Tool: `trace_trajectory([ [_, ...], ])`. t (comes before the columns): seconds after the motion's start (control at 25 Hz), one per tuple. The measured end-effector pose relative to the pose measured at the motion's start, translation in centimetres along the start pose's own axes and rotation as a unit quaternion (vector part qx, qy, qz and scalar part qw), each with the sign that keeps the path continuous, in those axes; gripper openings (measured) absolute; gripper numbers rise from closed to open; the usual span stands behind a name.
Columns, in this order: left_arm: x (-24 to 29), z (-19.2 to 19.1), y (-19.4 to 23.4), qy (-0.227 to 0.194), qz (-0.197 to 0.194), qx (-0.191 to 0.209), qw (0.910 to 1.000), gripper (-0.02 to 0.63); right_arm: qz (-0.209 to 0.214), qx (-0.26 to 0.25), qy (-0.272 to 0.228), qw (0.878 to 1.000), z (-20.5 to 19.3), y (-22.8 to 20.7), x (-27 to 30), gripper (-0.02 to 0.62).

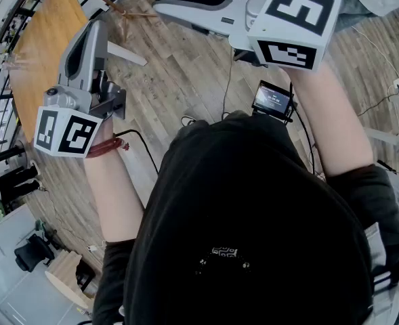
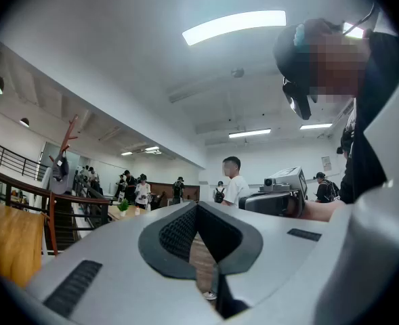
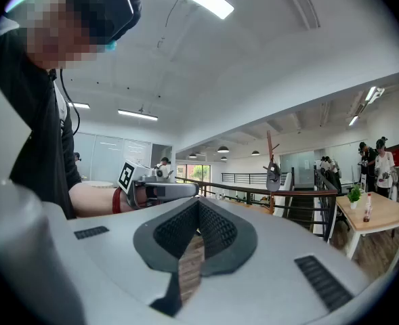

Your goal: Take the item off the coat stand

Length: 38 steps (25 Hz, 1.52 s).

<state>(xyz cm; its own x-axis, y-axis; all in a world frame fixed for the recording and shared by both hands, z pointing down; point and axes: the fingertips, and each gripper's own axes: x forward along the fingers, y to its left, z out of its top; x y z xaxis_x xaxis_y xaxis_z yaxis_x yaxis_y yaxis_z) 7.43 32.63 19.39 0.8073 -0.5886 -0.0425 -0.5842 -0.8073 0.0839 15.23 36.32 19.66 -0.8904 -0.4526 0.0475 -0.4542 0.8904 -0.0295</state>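
Note:
A brown coat stand (image 2: 65, 147) stands far off at the left of the left gripper view, with a dark grey item (image 2: 59, 168) hanging on it. The right gripper view shows the same coat stand (image 3: 271, 156) and hanging item (image 3: 273, 175) beyond a railing. In the head view its brown branches (image 1: 108, 4) lie at the top. My left gripper (image 1: 95, 31) is shut and empty, its jaws (image 2: 198, 206) meeting at the tips. My right gripper (image 1: 160, 3) is likewise shut with nothing in it (image 3: 199, 202). Both are held level in front of me, far from the stand.
A wooden tabletop (image 1: 40, 53) lies left of the left gripper. A dark railing (image 3: 301, 198) and stairs run before the stand. A small table (image 3: 379, 214) with a plant and bottle stands at the right. Several people (image 2: 234, 181) stand in the room. Cables (image 1: 226, 87) cross the floor.

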Motion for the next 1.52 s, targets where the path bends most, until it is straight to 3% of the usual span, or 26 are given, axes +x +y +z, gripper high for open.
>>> trace_trajectory([
  [0.4,-0.3,-0.9,0.5,0.005,0.021,-0.010,0.9997,0.006,-0.002,0.017,0.009,1.000,-0.7,0.0,0.3,0.018],
  [0.64,-0.8,-0.6,2.0,0.010,0.053,-0.020,0.9984,0.006,0.002,0.025,0.015,1.000,0.2,-0.3,0.9,0.018],
  [1.2,-1.2,-0.9,2.9,0.008,0.069,0.007,0.9976,0.006,0.016,0.033,0.019,0.999,-0.5,-0.5,2.5,0.018],
  [1.52,-0.4,-1.2,8.5,0.021,0.068,0.002,0.9974,0.005,0.008,0.036,0.033,0.999,0.5,-3.1,7.2,0.018],
])
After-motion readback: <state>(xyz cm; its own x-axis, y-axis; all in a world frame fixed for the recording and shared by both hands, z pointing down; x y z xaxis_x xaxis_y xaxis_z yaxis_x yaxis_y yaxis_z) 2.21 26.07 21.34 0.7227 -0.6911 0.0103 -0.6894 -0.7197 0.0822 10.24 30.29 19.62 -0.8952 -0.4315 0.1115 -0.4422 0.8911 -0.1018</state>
